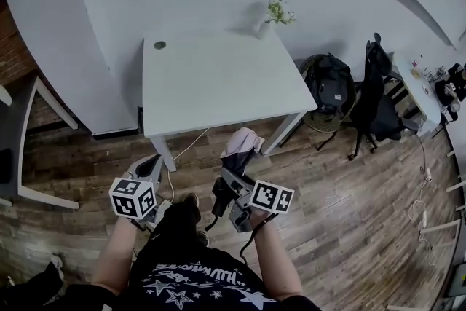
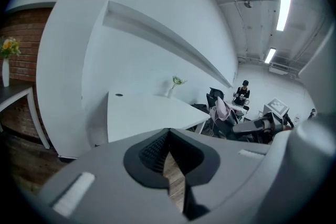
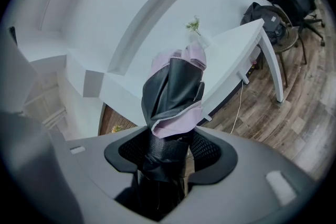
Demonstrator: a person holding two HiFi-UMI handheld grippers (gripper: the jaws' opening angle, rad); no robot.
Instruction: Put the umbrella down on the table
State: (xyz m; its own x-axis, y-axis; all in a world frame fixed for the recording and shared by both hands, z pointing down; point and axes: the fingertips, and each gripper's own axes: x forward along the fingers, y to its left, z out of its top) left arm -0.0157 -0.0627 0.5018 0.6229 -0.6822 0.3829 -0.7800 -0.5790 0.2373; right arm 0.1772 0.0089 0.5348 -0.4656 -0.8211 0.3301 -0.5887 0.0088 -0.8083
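A folded black and pink umbrella (image 1: 242, 144) sticks out forward from my right gripper (image 1: 231, 180), which is shut on its lower part. In the right gripper view the umbrella (image 3: 176, 89) fills the space between the jaws of the right gripper (image 3: 168, 148) and points towards the white table (image 3: 231, 55). The table (image 1: 218, 84) stands just ahead of both grippers, and the umbrella's tip is over the floor near its front edge. My left gripper (image 1: 153, 164) is held left of the umbrella, shut and holding nothing; in its own view the left gripper (image 2: 167, 136) shows its jaw tips meeting.
A white vase with flowers (image 1: 266, 24) stands at the table's far right corner, a small round hole (image 1: 159, 45) at its far left. A backpack (image 1: 331, 84) and a black office chair (image 1: 375, 102) stand to the right. A cable (image 1: 186, 149) trails under the table. A dark table (image 1: 22, 149) is at left.
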